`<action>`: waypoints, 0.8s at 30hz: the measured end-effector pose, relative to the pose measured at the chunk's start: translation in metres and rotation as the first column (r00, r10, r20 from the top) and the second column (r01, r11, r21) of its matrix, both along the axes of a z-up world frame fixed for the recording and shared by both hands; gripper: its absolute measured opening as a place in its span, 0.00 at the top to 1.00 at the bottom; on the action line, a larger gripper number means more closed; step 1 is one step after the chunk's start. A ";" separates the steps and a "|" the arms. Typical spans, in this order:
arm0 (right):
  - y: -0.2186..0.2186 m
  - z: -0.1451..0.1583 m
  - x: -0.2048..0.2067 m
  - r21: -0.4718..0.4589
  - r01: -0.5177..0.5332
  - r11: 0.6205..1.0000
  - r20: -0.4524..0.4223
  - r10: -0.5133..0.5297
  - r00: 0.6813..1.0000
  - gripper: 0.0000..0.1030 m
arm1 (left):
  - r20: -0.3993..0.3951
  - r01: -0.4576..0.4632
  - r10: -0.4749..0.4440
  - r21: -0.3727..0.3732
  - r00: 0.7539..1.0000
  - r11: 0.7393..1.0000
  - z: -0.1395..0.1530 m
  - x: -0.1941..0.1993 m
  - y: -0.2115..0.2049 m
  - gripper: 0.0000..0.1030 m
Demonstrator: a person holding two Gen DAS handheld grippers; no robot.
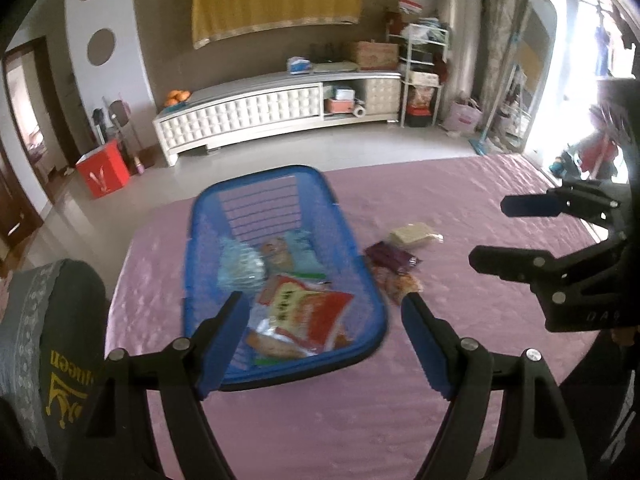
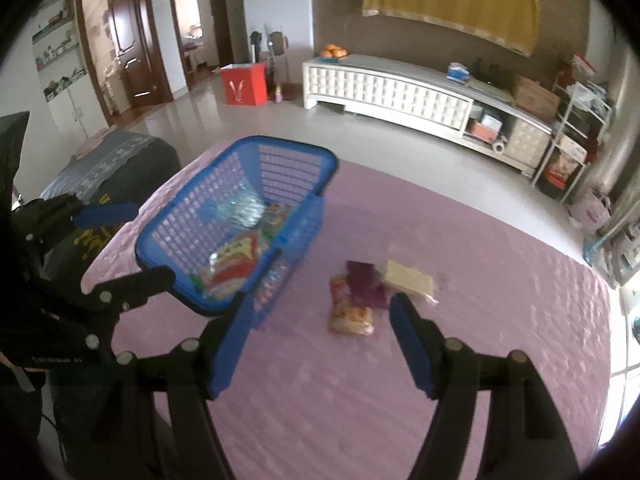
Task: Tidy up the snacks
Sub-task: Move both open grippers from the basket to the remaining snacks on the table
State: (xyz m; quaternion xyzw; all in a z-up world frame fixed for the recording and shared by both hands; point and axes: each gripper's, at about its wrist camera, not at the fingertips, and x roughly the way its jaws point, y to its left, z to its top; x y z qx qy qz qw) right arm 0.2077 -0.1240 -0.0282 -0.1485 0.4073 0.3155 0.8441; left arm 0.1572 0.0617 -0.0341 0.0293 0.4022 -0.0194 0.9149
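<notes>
A blue plastic basket [image 1: 264, 171] [image 2: 192, 232] stands on the pink bedspread [image 1: 460, 340]. It holds several snack packs, among them a red-and-white packet [image 1: 308, 312] [image 2: 232, 264] and a clear bluish bag [image 1: 240, 266]. Right of the basket, three snacks lie loose: a beige wafer pack [image 1: 414, 234] [image 2: 408, 278], a purple packet [image 1: 390, 258] [image 2: 364, 284] and an orange packet [image 1: 396, 284] [image 2: 350, 312]. My left gripper [image 1: 324, 300] [image 2: 134, 244] hovers open over the basket's near end, holding nothing. My right gripper [image 2: 320, 300] [image 1: 490, 232] is open above the sheet, near the loose snacks, with nothing in it.
A dark cushion with yellow lettering [image 1: 52, 340] lies at the bed's left edge. Beyond the bed is bare floor, with a red box [image 1: 104, 172] and a long white cabinet [image 1: 260, 108] against the far wall. A shelf rack [image 1: 420, 80] stands to the cabinet's right.
</notes>
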 end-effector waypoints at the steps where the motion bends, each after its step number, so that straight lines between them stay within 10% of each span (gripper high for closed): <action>1: -0.005 -0.001 0.000 -0.002 0.006 1.000 0.001 -0.006 1.000 0.28 | -0.004 0.012 -0.012 0.001 1.000 1.000 -0.001 0.002 -0.010 0.26; 24: -0.126 -0.073 0.031 -0.040 0.187 0.982 -0.099 -0.190 0.977 0.28 | -0.179 0.074 -0.077 -0.022 0.981 0.997 -0.074 0.053 -0.139 0.26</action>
